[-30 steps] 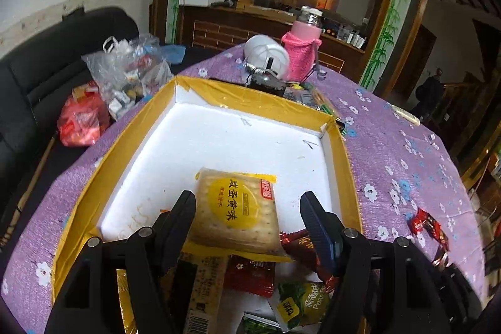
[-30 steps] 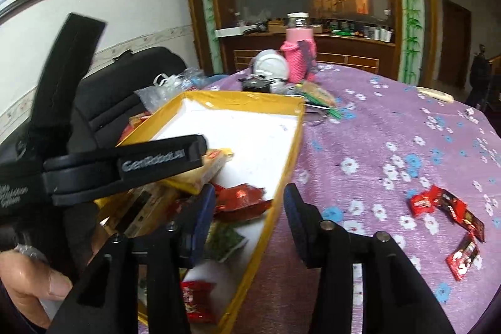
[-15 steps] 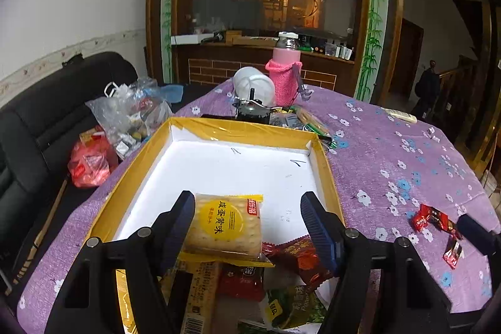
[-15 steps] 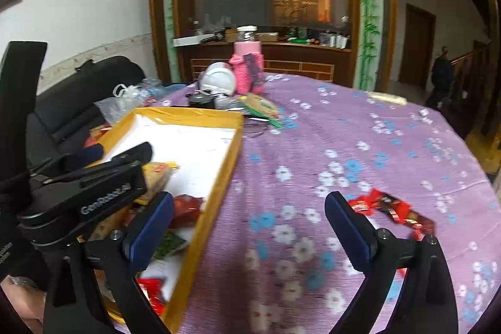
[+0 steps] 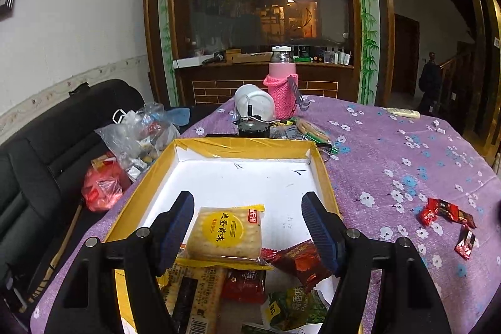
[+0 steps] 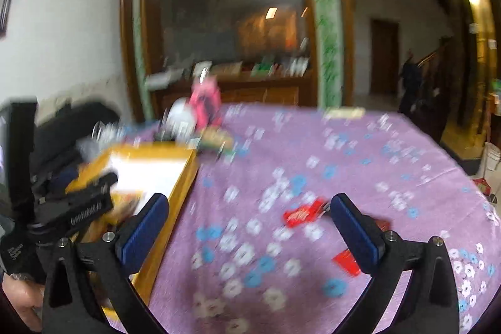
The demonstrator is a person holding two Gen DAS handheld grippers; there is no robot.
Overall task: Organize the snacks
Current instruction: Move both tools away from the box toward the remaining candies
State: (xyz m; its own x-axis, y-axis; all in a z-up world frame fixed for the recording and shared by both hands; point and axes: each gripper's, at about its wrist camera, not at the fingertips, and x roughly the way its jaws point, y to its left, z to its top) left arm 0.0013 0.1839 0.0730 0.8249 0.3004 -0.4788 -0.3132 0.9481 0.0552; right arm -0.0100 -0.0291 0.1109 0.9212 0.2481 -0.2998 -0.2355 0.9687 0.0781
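Left gripper [image 5: 247, 227] hangs tilted downward, its two blue-padded fingers [image 5: 175, 224] spread apart with nothing pressed between the pads. From the right wrist view it shows side-on at the left edge [image 6: 81, 205], and a bare hand [image 6: 22, 299] grips its handle from below. Right gripper [image 6: 250, 227] points out nearly level, jaws just thrown wide, as wide as they go, the pads [image 6: 147, 227] clear of everything and the gap between them free. That view is smeared with motion blur, so the fine detail of the right fingers is soft.
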